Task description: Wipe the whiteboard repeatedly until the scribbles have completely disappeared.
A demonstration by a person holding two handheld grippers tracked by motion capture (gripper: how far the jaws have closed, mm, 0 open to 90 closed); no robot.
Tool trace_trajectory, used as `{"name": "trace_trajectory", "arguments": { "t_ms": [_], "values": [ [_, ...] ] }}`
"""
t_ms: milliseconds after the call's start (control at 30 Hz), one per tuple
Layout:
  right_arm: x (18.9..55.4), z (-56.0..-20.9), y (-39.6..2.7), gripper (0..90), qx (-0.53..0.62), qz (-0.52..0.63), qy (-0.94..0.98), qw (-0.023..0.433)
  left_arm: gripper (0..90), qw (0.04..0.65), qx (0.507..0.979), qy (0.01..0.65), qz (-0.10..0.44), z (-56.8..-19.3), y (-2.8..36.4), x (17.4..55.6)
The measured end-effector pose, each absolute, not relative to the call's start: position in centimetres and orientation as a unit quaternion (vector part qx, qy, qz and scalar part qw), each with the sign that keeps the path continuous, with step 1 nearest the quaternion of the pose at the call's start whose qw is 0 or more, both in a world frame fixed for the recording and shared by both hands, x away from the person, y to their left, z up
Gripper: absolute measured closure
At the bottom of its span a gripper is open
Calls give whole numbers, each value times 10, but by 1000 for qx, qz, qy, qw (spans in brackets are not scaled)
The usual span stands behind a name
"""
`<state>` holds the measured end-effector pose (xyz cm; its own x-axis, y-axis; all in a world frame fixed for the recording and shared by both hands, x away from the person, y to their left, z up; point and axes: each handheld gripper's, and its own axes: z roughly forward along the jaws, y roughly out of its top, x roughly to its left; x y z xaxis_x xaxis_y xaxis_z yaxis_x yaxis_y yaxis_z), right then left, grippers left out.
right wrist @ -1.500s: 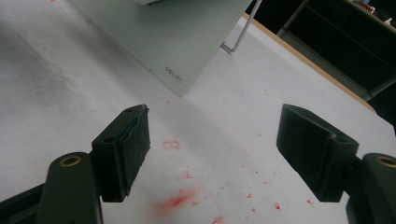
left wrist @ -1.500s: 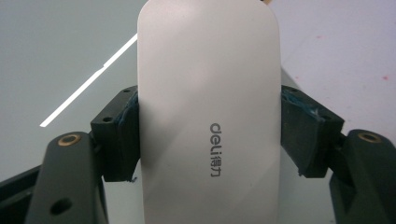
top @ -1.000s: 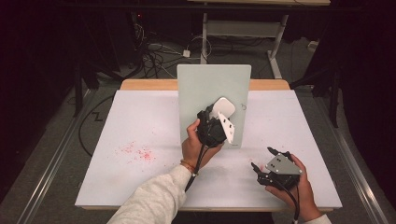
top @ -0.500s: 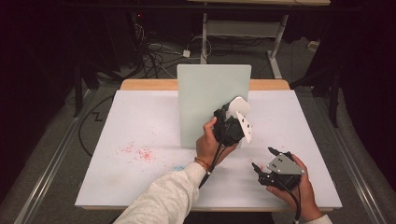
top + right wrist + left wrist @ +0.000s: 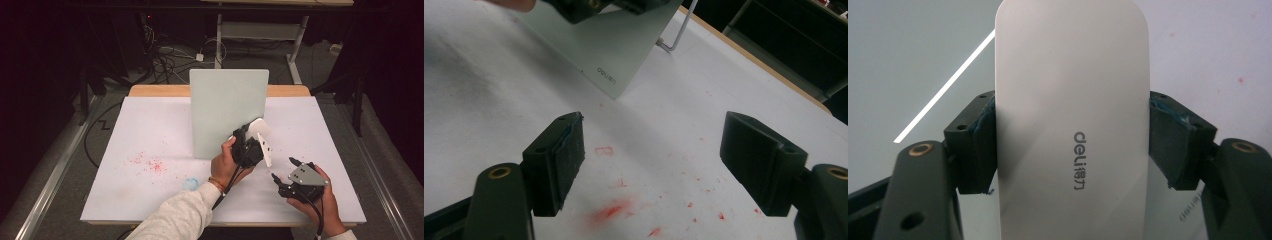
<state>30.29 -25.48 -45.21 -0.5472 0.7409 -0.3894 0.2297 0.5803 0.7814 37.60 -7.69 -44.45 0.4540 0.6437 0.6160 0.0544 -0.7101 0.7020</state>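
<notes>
A pale green board (image 5: pixel 227 110) stands upright in the middle of the white table (image 5: pixel 150 130). My left gripper (image 5: pixel 252 142) is at the board's lower right corner, shut on a flat white eraser (image 5: pixel 261 137). The left gripper view has the eraser (image 5: pixel 1073 165), marked "deli", clamped by its long edges between the jaws of the left gripper (image 5: pixel 1070 102), with the board (image 5: pixel 908 60) behind. My right gripper (image 5: pixel 283 168) is held low near the table's front right, open and holding nothing. In its own view the right gripper (image 5: pixel 654 125) hangs over red smudges (image 5: pixel 609 210), facing the board (image 5: pixel 614 45).
Red marks (image 5: pixel 147 164) are scattered on the table left of the board, with a small blue spot (image 5: pixel 190 184) near the front. A wire stand (image 5: pixel 674 35) props the board from behind. Cables and desk legs lie on the floor beyond the table.
My left gripper has carried the eraser rightward and down, from the board's face to its lower right edge. The right gripper has barely moved.
</notes>
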Motion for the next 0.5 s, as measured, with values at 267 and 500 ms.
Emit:
{"name": "trace_trajectory", "arguments": {
  "t_ms": [267,500],
  "values": [
    [302,-452,-253,264,299,344,808,373,287,313,809,214,449,-449,-62,373],
    [302,-452,-252,264,297,343,810,371,288,323,809,208,445,-427,-69,381]
  ]
}}
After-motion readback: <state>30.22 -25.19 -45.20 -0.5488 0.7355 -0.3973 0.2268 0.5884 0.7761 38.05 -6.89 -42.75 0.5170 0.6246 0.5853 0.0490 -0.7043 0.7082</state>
